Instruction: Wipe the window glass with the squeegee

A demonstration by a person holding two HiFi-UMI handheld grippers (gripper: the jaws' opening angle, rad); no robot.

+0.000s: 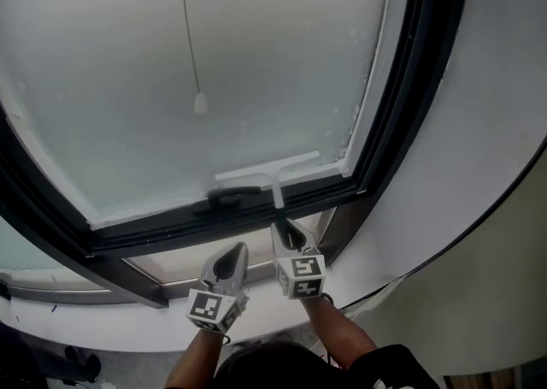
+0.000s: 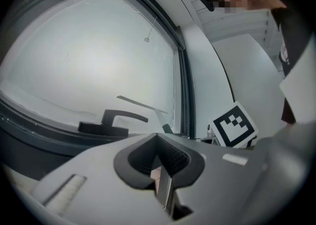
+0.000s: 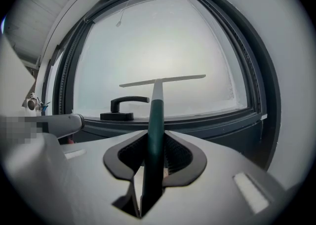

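Gripping nothing, the left gripper [image 2: 160, 158] has its 2 jaws together; the right gripper [image 3: 154, 144] clamps the dark green handle of the white-bladed squeegee [image 3: 157, 110], its blade straight ahead, low on the frosted window glass [image 3: 163, 41]. Keep blade flat, pressure even.

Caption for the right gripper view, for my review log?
Right gripper shut on the green-handled, pale-bladed squeegee, blade level across the frosted window glass above the black lever handle.
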